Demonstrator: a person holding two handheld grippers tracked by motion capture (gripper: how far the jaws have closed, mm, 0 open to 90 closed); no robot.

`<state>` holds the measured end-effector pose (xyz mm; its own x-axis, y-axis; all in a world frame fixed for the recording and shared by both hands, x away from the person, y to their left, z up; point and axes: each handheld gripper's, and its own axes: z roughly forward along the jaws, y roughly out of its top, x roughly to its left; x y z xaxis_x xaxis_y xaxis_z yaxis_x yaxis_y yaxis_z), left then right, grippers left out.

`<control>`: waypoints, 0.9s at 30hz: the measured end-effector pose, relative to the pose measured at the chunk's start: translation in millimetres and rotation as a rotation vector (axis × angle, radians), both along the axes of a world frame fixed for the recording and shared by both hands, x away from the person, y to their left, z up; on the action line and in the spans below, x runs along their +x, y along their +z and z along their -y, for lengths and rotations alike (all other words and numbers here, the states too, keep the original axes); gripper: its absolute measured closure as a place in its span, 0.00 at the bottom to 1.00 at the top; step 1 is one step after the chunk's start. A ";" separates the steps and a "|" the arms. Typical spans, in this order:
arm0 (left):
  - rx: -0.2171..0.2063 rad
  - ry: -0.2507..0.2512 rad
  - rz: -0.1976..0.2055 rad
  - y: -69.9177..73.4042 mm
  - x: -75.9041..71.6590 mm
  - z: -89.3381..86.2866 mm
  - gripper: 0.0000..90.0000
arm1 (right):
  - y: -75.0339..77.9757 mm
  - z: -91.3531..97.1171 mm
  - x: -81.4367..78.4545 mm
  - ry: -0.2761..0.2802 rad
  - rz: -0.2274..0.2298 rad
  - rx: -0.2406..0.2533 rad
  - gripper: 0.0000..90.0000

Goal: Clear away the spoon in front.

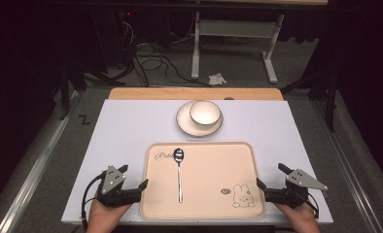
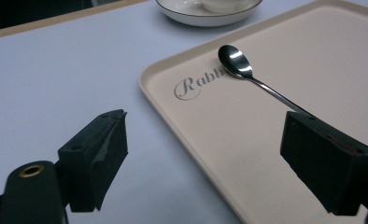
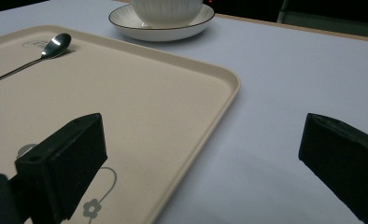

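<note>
My left gripper (image 1: 134,176) sits at the tray's (image 1: 204,206) near left corner, jaws spread wide and gripping nothing, one jaw over the white table (image 1: 126,126) and the other over the tray's edge. In the left gripper view (image 2: 203,163) the tray rim runs between the two black jaws. The spoon (image 1: 179,172) lies flat on the left part of the tray, apart from the jaws, bowl pointing away from me beside the printed lettering, handle running back toward the near edge; it also shows in the left gripper view (image 2: 247,74) and the right gripper view (image 3: 42,53). My right gripper (image 1: 272,177) rests at the tray's near right corner, likewise released and empty, jaws straddling the rim (image 3: 203,163). Beyond the tray, a bowl (image 1: 204,112) stands on a plate (image 1: 185,127).
</note>
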<state>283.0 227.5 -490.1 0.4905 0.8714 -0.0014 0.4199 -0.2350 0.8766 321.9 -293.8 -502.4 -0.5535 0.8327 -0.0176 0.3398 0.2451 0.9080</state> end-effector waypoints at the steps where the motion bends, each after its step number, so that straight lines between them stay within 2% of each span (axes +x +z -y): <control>1: -0.004 0.008 0.001 0.5 0.1 -2.3 0.13 | 0.0 -0.1 -0.1 0.001 0.000 -0.001 0.02; 6: -0.014 0.042 -0.006 2.6 1.7 -18.2 0.00 | -0.1 0.1 0.0 0.001 -0.001 0.002 0.02; 10: -0.031 0.070 0.016 5.3 -0.2 -30.1 0.00 | -0.1 0.0 -0.4 -0.003 -0.006 0.007 0.02; 12: -0.038 0.078 0.012 5.2 -0.4 -34.3 0.00 | -0.2 0.1 -0.3 -0.002 -0.007 0.008 0.02; 22: -0.040 0.083 -0.009 0.8 1.4 -35.3 0.00 | -0.3 0.6 0.5 -0.001 -0.003 0.003 0.02; 27: -0.058 0.091 -0.010 0.7 1.4 -37.3 0.01 | 0.0 0.8 0.0 -0.003 -0.002 0.005 0.02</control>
